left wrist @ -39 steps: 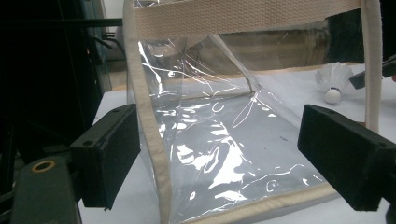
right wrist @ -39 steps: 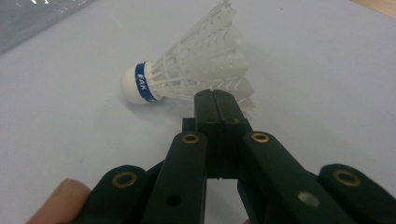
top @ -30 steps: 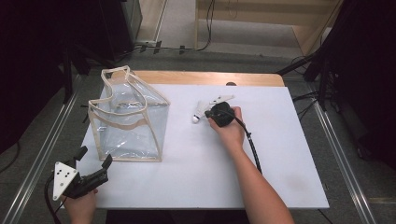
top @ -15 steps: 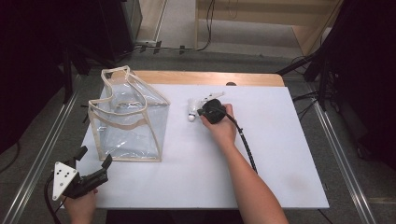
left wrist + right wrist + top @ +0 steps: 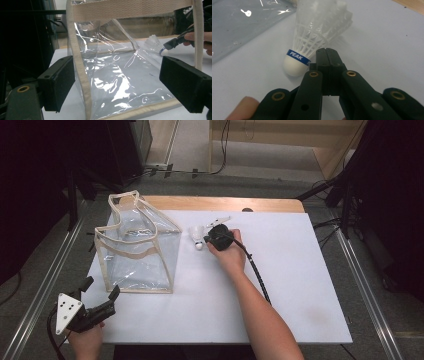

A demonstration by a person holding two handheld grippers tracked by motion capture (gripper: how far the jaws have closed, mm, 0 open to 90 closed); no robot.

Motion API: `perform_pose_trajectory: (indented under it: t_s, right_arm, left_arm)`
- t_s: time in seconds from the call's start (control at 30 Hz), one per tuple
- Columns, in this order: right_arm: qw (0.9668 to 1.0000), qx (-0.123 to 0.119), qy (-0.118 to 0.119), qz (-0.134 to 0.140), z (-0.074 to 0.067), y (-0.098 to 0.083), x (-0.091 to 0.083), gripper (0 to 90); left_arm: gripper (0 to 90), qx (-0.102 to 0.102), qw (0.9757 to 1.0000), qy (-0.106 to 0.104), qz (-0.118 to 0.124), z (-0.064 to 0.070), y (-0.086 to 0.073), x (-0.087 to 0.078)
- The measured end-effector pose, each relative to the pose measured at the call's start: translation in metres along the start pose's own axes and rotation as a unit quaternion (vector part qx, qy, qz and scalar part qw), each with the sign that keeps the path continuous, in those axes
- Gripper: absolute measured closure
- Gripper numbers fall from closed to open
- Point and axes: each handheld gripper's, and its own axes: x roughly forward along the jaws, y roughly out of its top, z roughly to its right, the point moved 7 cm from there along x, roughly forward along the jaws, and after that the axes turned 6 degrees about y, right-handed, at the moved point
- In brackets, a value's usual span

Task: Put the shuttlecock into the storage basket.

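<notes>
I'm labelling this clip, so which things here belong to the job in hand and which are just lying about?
Likely in the job:
shuttlecock, at the closed right gripper
clear bag, faced by the open left gripper

Lying about:
dark object at the table's far edge
floor cables

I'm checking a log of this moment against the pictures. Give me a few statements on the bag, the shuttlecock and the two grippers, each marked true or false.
1. The shuttlecock lies inside the clear bag. False: it lies on the table beside the bag.
2. The right gripper has its jaws shut. True.
3. The left gripper is shut on the bag's rim. False: its jaws are open, short of the bag.
4. The shuttlecock's band reads PEAK. True.
</notes>
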Motion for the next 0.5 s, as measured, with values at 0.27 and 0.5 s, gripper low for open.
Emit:
perform_pose_trajectory:
  t_s: [0.27,0.5]
  right_arm:
    - [0.9996,0.013,0.022,0.015,-0.007,0.007,-0.013,65.0]
    - [0.9989,0.016,0.045,0.004,-0.026,0.011,-0.019,8.6]
  left_arm:
    - [13.7,-0.001,1.0,0.0,0.001,0.0,0.0,0.0]
    - [13.7,0.001,1.0,0.0,-0.001,0.0,0.0,0.0]
